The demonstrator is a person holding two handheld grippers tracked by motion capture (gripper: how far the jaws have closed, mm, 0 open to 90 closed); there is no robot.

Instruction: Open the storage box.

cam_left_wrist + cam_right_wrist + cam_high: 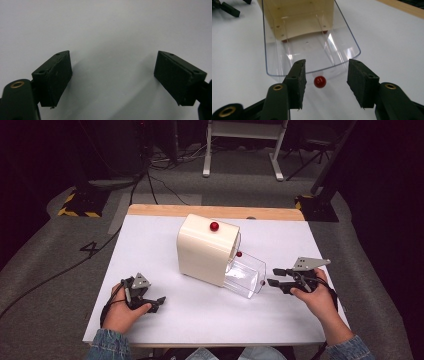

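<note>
From the high view, a cream box (207,251) stands near the middle of the white tabletop (165,320), with a clear drawer (245,275) pulled out of its side toward the right edge. A red knob (214,226) sits on the box's top, and another small red knob (262,282) on the drawer's front. The right tongs (276,276) lie level just beside that front, jaws apart, the hand (315,295) behind them low over the tabletop. The left tongs (159,302) rest near the front-left corner, tilted down in a curled hand (122,312).

In the left gripper view, the left tongs (112,75) stand wide apart over bare tabletop, holding nothing.

In the right gripper view, the right tongs (325,82) are apart with the drawer knob (320,81) between them. The step is probably taking the knob: it's small and round, so centre it between the pads before closing, and move the drawer straight along its slide.
</note>
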